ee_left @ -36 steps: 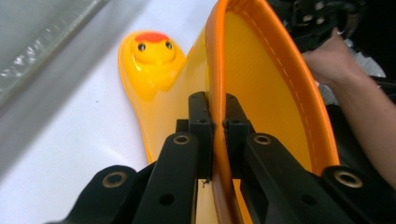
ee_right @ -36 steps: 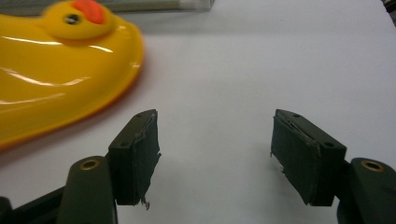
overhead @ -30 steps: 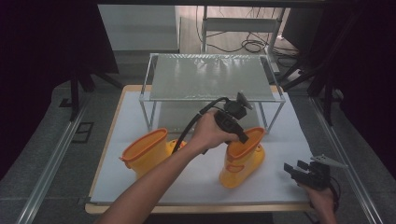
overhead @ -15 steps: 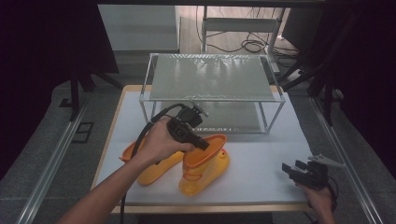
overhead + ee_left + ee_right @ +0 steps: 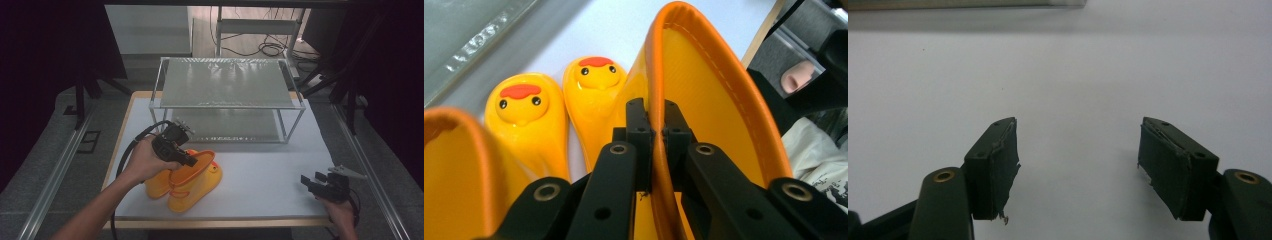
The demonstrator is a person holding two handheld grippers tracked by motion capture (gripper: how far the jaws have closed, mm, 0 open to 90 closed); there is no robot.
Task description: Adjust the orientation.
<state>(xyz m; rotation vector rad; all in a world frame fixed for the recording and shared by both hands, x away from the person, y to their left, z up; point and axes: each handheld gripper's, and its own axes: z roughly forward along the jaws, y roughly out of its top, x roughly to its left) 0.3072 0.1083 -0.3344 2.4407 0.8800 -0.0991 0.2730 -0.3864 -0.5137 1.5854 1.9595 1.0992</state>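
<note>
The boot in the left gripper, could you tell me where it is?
High view: the held boot sits front left on the table, against its twin, before the rack.

A two-tier rack of thin metal tubing with frosted glass shelves (image 5: 226, 82) stands at the far half of the white-topped, wood-edged table (image 5: 280, 175) — upright, square to the edge. Beyond it, a grey metal frame (image 5: 260, 25) and a black cable coil (image 5: 272, 49) on the floor — details indistinct.
</note>
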